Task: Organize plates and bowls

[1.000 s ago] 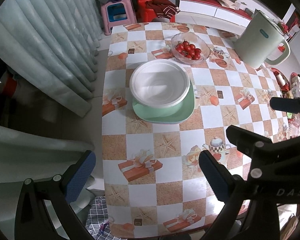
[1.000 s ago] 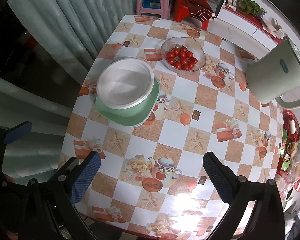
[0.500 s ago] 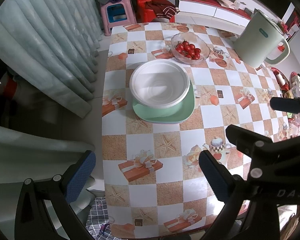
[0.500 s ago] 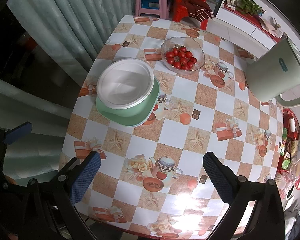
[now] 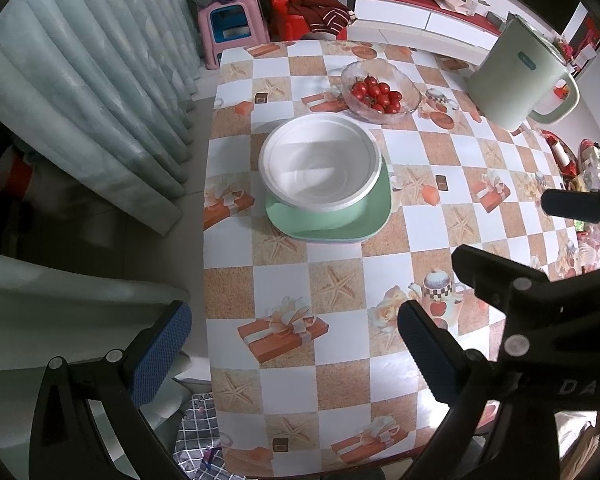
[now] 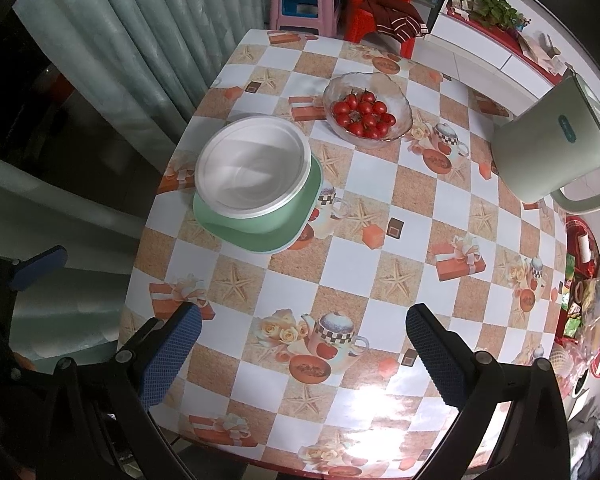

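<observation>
On the far left of the checked tablecloth [image 5: 340, 360]: round white bowl [image 5: 320, 164] upright, mouth up, on the green rounded-square plate [image 5: 364, 220] | beyond it glass bowl of cherry tomatoes [image 5: 380, 90], pale green kettle [image 5: 516, 80] far right | my left gripper [image 5: 292, 344] and right gripper [image 6: 300, 344] hover near, jaws spread wide, empty.

The only lettering I can read is "DAS", pale capitals on the black body of my right tool [image 5: 500, 308], cut off by the frame edge. The teal label on the pale green kettle [image 6: 548, 148] is too small to make out.
</observation>
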Demonstrator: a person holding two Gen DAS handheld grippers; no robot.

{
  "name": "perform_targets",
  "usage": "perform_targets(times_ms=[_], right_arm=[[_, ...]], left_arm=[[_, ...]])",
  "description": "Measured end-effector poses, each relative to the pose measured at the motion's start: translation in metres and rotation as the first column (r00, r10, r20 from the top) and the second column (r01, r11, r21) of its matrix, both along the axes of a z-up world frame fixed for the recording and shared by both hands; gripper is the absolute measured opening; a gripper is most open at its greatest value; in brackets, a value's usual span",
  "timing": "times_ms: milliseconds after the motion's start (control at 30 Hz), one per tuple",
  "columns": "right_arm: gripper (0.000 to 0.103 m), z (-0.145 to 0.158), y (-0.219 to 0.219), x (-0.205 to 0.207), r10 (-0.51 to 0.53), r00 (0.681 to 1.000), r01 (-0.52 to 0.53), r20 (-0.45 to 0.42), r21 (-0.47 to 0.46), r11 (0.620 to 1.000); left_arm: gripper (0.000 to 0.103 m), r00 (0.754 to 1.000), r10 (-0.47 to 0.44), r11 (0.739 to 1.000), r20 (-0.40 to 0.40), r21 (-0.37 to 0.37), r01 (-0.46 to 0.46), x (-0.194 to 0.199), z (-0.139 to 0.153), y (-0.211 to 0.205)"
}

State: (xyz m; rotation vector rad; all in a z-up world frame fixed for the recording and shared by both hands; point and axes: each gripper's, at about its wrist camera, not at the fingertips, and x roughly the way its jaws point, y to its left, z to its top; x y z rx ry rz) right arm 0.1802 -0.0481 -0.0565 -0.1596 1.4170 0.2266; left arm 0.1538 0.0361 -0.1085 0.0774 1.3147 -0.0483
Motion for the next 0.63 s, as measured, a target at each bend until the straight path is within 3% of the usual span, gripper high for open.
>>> perform_targets(times_ms=[533, 633], right_arm=[[0.103, -0.0029, 0.0014, 0.0015, -0.005, 1.0, 0.005, -0.001, -0.001, 1.0], [0.103, -0.003, 0.0006, 0.0023, -0.007, 1.0, 0.007, 0.0, 0.005, 1.0]], left_arm=[[0.103, 1.0, -0.001, 1.0, 0.0, -0.003, 0.001, -0.0004, -0.0029, 0.0015], [0.103, 0.996, -0.027, 0.999, 0.087, -0.017, 0.028, -0.0068, 0.0032, 0.0025]])
